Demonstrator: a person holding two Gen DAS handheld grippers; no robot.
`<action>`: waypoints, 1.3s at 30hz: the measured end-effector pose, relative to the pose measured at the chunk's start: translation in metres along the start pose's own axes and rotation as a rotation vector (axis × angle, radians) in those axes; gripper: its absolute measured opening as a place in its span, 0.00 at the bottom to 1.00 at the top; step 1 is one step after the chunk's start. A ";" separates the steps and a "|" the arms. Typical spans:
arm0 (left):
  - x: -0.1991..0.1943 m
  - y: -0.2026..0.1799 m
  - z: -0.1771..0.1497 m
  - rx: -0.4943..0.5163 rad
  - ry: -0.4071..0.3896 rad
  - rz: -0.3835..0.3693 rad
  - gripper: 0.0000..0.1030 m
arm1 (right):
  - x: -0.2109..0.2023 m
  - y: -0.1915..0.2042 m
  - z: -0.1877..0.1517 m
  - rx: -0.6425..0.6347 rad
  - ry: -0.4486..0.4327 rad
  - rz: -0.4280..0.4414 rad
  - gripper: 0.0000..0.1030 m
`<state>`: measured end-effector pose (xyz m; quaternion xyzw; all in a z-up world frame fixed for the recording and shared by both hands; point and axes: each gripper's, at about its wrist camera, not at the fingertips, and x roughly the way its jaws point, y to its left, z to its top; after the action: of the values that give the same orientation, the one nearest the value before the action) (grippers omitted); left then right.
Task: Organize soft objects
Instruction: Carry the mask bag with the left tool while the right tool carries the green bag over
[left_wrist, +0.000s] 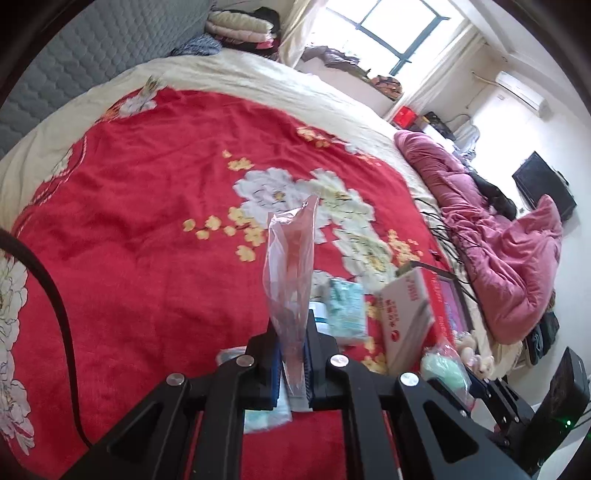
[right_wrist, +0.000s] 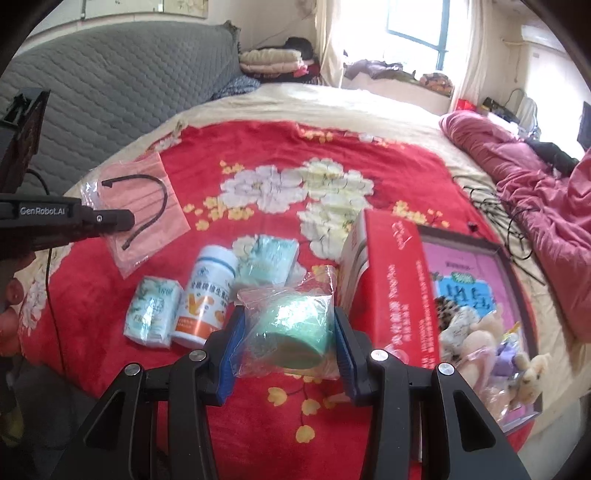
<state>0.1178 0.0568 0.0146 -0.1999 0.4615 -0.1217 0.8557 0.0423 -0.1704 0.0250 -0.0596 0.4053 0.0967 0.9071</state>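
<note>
Two hand-held grippers work above a bed (right_wrist: 122, 343) spread with a red floral blanket, each carrying one soft item clear of the clutter below. The left gripper (left_wrist: 293, 363) has its jaws closed on the lower edge of a clear sleeve holding a pink face mask (right_wrist: 142, 212); pinched by that edge alone, the flat packet stands up from the jaws, off the blanket near the bed's left side. The right gripper (right_wrist: 286, 341) has its jaws gripping a mint-green soft roll in a plastic bag (right_wrist: 286, 325), squeezed from both sides so the loose film bunches above the pads.

On the blanket beneath sit two pale green tissue packs (right_wrist: 153, 317), a white supplement bottle (right_wrist: 207, 299), a red and white carton (right_wrist: 391, 291) and a picture book (right_wrist: 465, 280) with small plush toys (right_wrist: 491, 347) toward the right edge. Lifting both packets at once appears meant to separate the soft goods from the hard ones; where they will be sorted to is not visible.
</note>
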 end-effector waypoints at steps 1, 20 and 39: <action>-0.002 -0.004 0.000 0.006 0.002 -0.012 0.10 | -0.004 -0.002 0.001 0.006 -0.008 0.003 0.45; -0.024 -0.140 -0.019 0.220 0.014 -0.126 0.10 | -0.073 -0.101 -0.017 0.183 -0.110 -0.096 0.45; 0.028 -0.246 -0.085 0.373 0.186 -0.284 0.10 | -0.112 -0.211 -0.068 0.384 -0.111 -0.221 0.45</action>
<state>0.0559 -0.1924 0.0635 -0.0894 0.4752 -0.3416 0.8059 -0.0331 -0.4026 0.0699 0.0754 0.3567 -0.0791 0.9278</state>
